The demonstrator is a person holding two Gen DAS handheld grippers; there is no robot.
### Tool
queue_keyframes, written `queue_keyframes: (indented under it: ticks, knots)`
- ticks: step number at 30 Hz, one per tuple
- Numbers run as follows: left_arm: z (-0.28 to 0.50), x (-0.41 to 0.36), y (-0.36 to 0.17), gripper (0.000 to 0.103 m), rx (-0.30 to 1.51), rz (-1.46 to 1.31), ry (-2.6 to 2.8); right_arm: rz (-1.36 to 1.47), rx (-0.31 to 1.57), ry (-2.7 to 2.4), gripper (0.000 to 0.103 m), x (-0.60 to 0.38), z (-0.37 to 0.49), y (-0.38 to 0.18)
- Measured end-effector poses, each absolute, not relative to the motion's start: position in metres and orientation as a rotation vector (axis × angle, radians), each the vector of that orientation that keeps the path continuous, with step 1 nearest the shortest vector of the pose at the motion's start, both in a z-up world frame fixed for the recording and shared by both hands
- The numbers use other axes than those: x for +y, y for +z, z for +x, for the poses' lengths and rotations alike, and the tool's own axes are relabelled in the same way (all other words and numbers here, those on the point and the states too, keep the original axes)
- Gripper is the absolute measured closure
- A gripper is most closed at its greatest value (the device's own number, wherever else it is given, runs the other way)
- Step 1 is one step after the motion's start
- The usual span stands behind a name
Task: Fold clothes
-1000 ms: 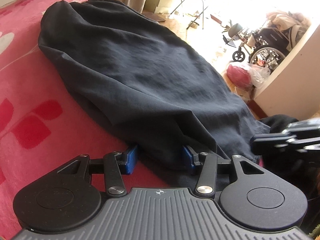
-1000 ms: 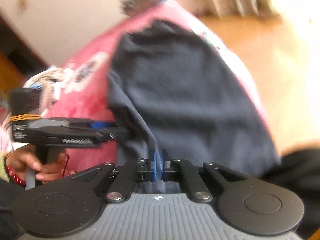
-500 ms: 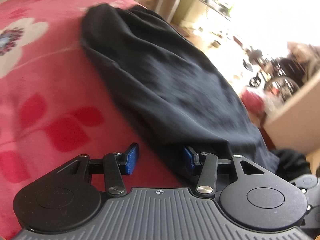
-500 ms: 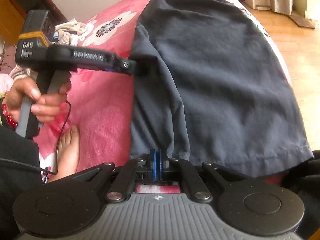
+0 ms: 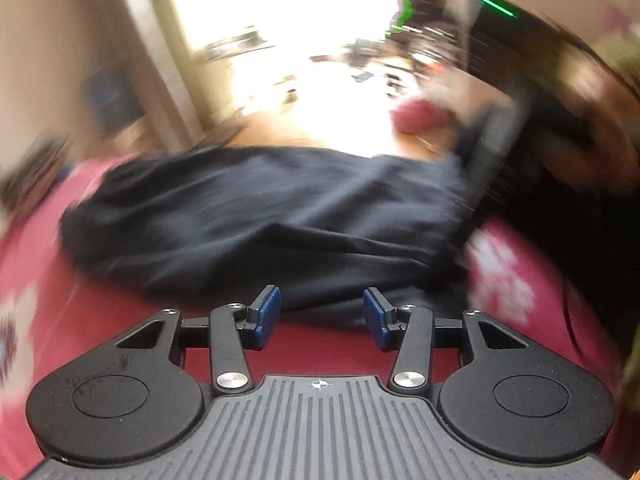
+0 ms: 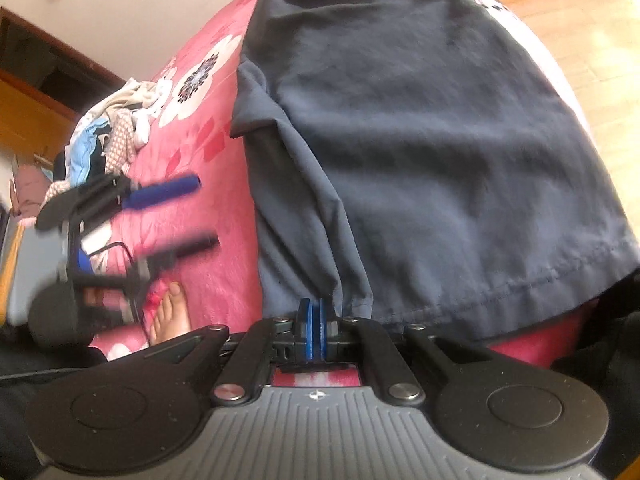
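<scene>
The dark navy garment [image 6: 420, 140] is spread flat on the pink flowered bedspread [image 6: 200, 240], its stitched hem running along the near edge toward you and a loose fold standing up along its left side. Your right claw [image 6: 315, 334] is clenched right at that hem, blue pads pressed together with a pinch of the fabric's bottom corner caught between them, just where the fold meets the hem. Your left claw [image 5: 322, 318] is released, blue fingers [image 5: 267, 316] spread wide, nothing between them; it hangs just short of the garment's near edge [image 5: 260, 220], red bedspread [image 5: 320, 344] showing in the gap. That left view is heavily smeared with motion, so the room beyond reads only as bright light and blur. From the right wrist you can see the left claw [image 6: 176, 216] off to the left of the garment, well clear of the cloth, one blue finger and one black finger blurred over the pink cover. Just below it a bare foot [image 6: 172, 316] rests on the bedspread. Farther left, near the bed's far side, sits a jumbled pile of clothes [image 6: 108, 140] in white, light blue and checked fabric. Beyond the garment on the right, the wooden floor [image 6: 580, 28] shows past the bed's edge.
</scene>
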State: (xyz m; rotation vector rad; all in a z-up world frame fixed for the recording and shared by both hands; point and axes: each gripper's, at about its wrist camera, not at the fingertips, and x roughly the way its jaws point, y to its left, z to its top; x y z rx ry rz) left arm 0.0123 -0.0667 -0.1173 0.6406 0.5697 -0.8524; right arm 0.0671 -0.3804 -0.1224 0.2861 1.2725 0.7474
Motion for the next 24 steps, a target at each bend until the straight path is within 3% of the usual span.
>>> queue_keyframes:
  ticks: [12, 24]
  knots:
    - [-0.017, -0.092, -0.153, 0.060, 0.422, 1.024, -1.062, 0.434, 1.388, 0.732, 0.101, -0.389, 0.085, -0.136]
    - [0.000, -0.102, -0.151, 0.061, 0.487, 0.990, -1.108, 0.702, 1.485, 0.676, 0.100, -0.403, 0.096, -0.164]
